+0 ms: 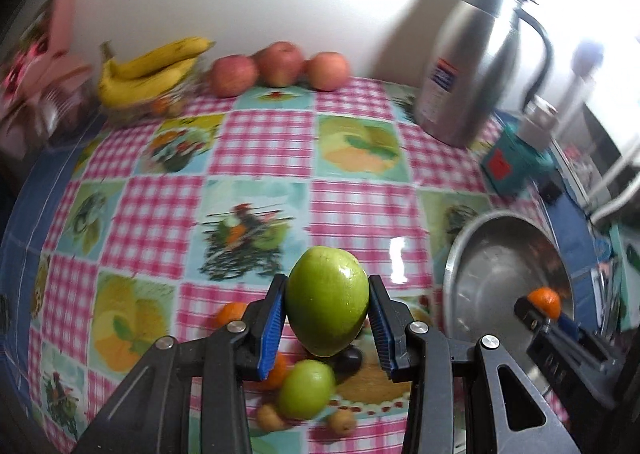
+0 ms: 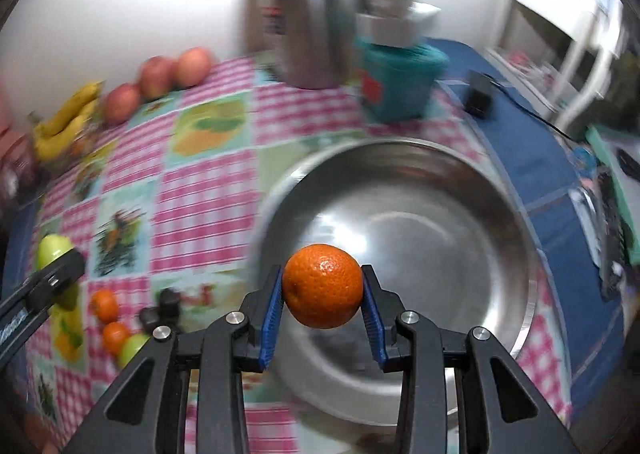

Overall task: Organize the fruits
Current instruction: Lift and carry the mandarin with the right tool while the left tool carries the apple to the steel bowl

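Note:
My left gripper (image 1: 327,304) is shut on a green fruit (image 1: 326,300), held up above the checked tablecloth (image 1: 264,142). Below it on the cloth lie another green fruit (image 1: 306,388), small oranges (image 1: 230,313), a dark fruit (image 1: 348,360) and small yellow-brown fruits (image 1: 342,422). My right gripper (image 2: 323,290) is shut on an orange (image 2: 322,286), hanging over the near left part of a steel bowl (image 2: 496,214). The bowl looks empty. In the left wrist view the right gripper (image 1: 538,304) with its orange shows over the bowl (image 1: 472,278). The left gripper (image 2: 60,270) appears at the right wrist view's left edge.
Bananas (image 1: 148,70) and three red apples (image 1: 276,68) lie along the far edge by the white wall. A steel jug (image 1: 476,66) and a teal box (image 1: 512,164) stand at the back right. A black adapter (image 2: 480,94) with a cord sits on the blue cloth border.

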{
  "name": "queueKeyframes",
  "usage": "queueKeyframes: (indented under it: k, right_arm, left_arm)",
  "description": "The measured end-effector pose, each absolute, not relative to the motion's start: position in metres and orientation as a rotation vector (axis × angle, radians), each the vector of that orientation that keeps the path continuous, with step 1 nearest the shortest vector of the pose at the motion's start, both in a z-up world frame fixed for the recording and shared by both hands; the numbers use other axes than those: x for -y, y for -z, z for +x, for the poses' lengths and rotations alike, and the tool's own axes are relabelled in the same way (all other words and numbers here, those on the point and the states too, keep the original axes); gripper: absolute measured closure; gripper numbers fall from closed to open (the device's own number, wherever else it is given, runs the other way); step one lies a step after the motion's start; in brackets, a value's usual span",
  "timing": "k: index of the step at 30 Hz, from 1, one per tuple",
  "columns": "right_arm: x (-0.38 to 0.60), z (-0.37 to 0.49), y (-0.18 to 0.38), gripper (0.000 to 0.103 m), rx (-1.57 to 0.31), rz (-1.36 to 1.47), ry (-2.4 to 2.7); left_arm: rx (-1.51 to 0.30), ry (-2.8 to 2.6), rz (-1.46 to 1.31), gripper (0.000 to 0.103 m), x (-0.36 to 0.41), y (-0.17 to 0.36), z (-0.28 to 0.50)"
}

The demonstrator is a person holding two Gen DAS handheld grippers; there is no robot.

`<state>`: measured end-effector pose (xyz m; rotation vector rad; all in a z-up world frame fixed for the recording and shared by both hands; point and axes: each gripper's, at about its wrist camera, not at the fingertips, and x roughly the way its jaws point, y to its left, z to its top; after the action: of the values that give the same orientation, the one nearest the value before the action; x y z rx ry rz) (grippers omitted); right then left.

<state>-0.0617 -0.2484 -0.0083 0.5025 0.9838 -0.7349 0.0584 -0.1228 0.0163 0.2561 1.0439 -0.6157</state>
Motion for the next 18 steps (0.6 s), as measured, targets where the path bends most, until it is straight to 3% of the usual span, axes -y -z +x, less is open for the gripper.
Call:
queueKeyframes:
  k: [18]
  right_arm:
    - [0.303,-0.132,0.006,0.064,-0.941,0.607,0.910]
  left_arm:
    - [-0.919,0.892,0.523,0.061,0.218,0.005,-0.043]
